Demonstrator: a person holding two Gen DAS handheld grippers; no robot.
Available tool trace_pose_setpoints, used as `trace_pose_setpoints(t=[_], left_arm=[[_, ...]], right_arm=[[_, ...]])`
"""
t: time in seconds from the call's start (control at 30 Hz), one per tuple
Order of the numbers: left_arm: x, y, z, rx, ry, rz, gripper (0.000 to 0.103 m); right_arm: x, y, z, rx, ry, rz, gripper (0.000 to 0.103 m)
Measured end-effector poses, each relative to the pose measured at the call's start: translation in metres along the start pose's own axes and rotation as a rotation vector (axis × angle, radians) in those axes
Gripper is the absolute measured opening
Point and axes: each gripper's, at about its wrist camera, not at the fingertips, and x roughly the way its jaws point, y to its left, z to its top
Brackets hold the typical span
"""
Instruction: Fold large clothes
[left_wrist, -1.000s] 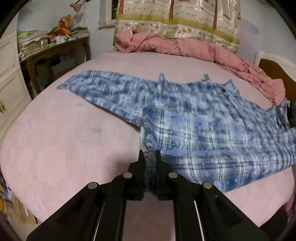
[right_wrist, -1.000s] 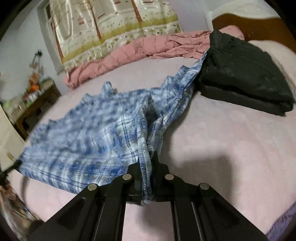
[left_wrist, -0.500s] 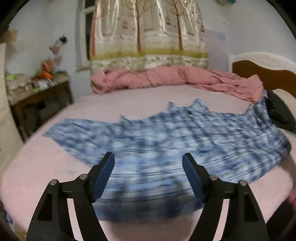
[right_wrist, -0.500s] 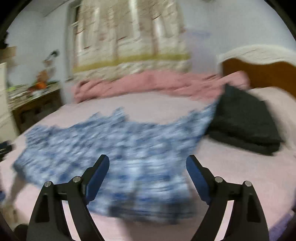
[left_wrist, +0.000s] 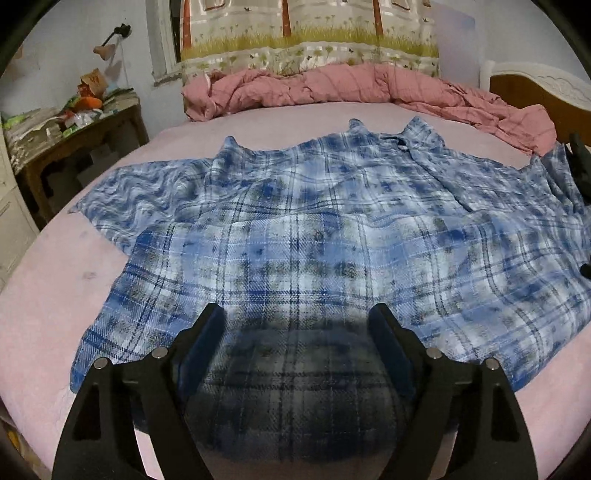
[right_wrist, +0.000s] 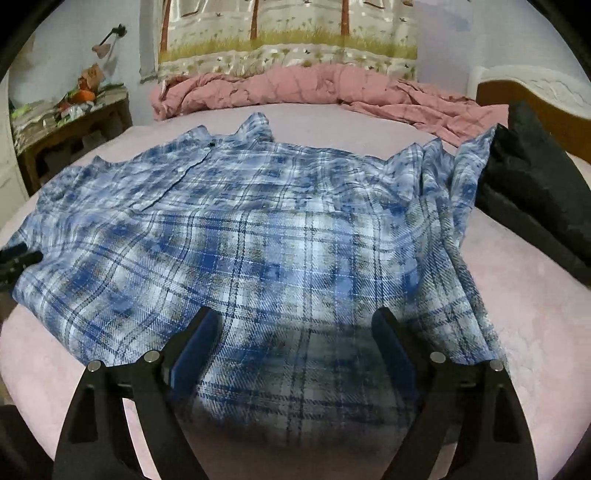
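Each camera sits on a gripper and looks forward and down along its two black fingers. The left camera is close above the near edge of the blue plaid shirt (left_wrist: 332, 229), over its left part, and faces across the pink bed (left_wrist: 48, 302) to the tree curtain (left_wrist: 306, 33). The right camera is just as close, over the shirt's right part, and faces the same way. Both see the shirt, the rumpled pink blanket (right_wrist: 295, 88), the curtain and the cluttered wooden side table (left_wrist: 74, 136). Only the right camera shows the black folded clothes (right_wrist: 535, 184) well.

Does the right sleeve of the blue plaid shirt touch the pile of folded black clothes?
Touching. In the right wrist view the blue plaid shirt has its sleeve edge lying against the folded black clothes.
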Motion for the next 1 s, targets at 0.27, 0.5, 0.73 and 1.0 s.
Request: trace_pose_setpoints(t=[0.27,0.5,0.73,1.0], left_arm=[[-0.011,0.011,-0.004,-0.054,-0.068,-0.031,0.085],[-0.017,0.015,-0.005,-0.075,-0.110,-0.080,0.090],[-0.010,0.012,-0.006,-0.060,-0.089,-0.124,0.090],[-0.015,0.023,-0.009,-0.130,-0.117,-0.136,0.092]], right_arm=[[-0.015,0.008,0.000,0.014,-0.072,-0.082,0.084],[-0.019,0.015,0.012,0.067,-0.138,-0.069,0.079],[0.009,0.009,0.017,0.153,-0.051,-0.040,0.079],[0.004,0.011,0.011,0.150,-0.077,-0.097,0.079]])
